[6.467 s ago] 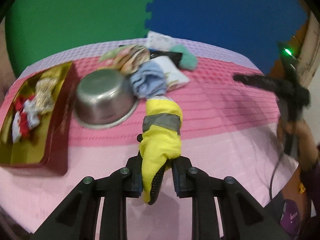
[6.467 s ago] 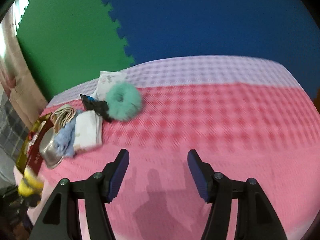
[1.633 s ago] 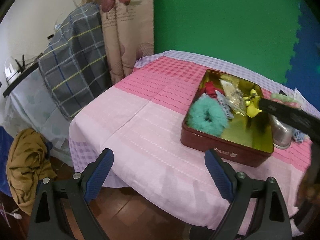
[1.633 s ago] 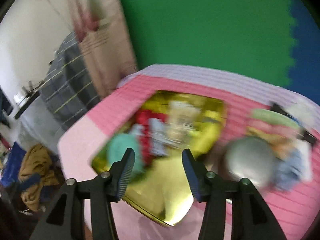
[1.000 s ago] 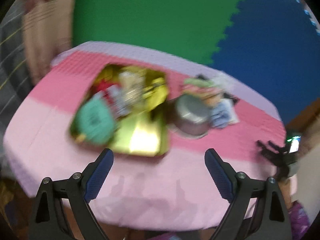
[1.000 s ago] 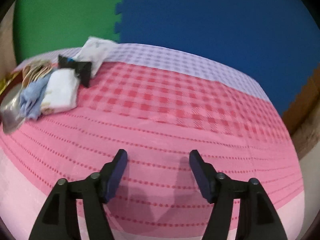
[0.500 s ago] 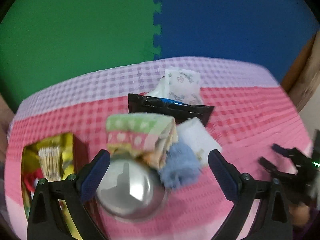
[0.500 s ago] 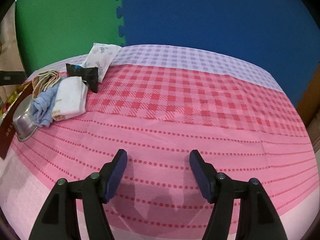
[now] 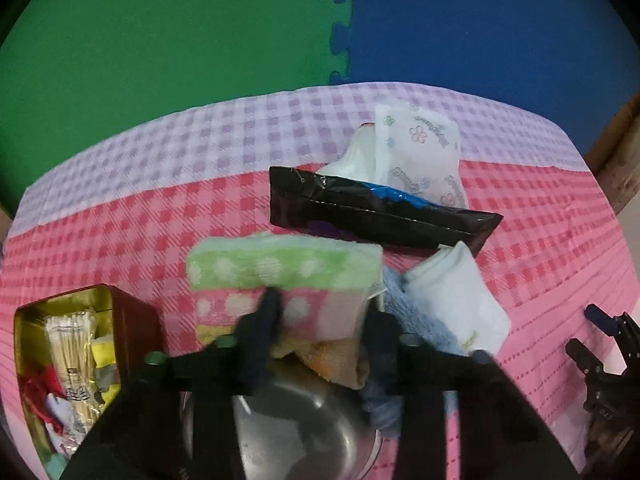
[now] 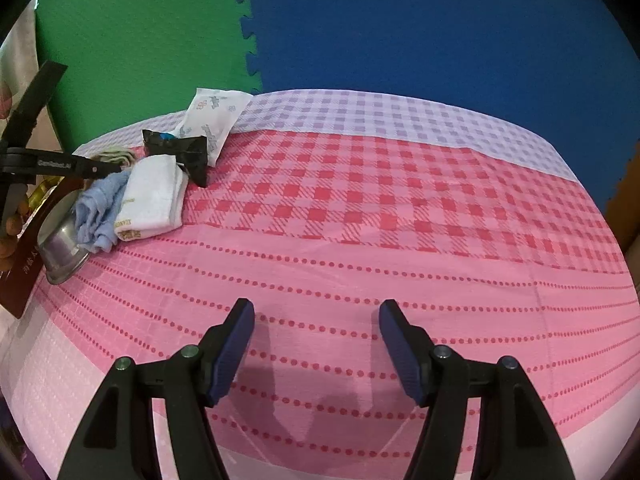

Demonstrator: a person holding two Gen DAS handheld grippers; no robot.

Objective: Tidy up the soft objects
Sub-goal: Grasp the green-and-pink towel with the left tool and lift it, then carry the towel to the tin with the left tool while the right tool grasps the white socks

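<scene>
Pink checked cloth (image 10: 360, 216) covers the table in front of green and blue foam mats. My left gripper (image 9: 320, 320) reaches over the steel bowl (image 9: 304, 428), its fingers around the folded spotted towel (image 9: 280, 276) that rests on the bowl's far rim; blur keeps me from telling whether they press it. Right of the bowl lie a blue cloth (image 10: 98, 204) and white socks (image 10: 154, 196); behind it, a black pouch (image 9: 380, 216) and a tissue pack (image 9: 420, 148). Left of the bowl sits the red tin (image 9: 128, 320). My right gripper (image 10: 316, 344) hangs spread, well apart from the bowl.

Home rm: checked tablecloth (image 10: 360, 184), foam wall mats (image 10: 400, 20).
</scene>
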